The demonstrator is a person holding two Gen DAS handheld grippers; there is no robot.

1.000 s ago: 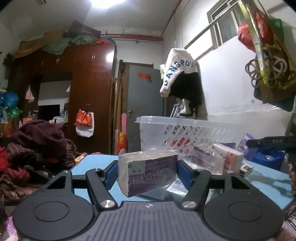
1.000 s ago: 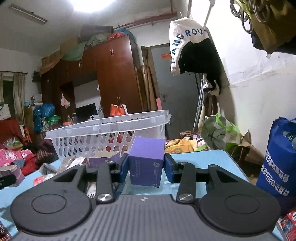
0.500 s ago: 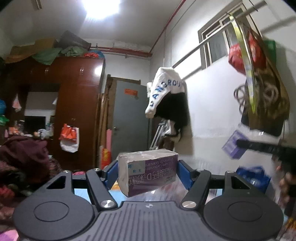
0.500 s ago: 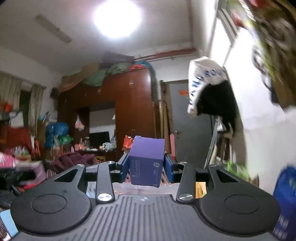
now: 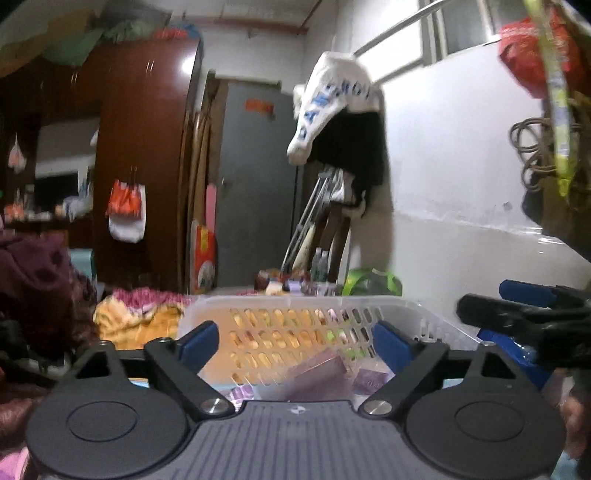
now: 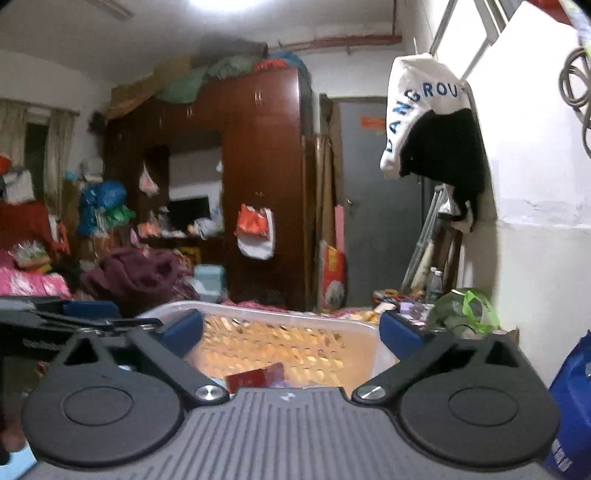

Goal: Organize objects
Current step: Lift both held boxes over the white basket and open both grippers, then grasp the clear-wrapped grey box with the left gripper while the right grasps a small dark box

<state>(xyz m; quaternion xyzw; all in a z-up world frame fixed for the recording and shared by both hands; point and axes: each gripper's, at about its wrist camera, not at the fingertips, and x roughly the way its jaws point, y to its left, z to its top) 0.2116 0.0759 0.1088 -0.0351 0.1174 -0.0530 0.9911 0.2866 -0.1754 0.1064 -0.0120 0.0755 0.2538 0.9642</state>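
Ahead of me stands a tall dark-red wardrobe (image 6: 258, 155) with bundles piled on top (image 6: 207, 74), and beside it a grey door (image 6: 380, 206) with an orange notice. On my right runs a white wall (image 5: 461, 166) with a window (image 5: 465, 26) high up. A ceiling lamp (image 6: 218, 3) glares overhead.

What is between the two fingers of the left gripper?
Nothing is held there. In the left wrist view, the open left gripper frames only the white basket beyond.
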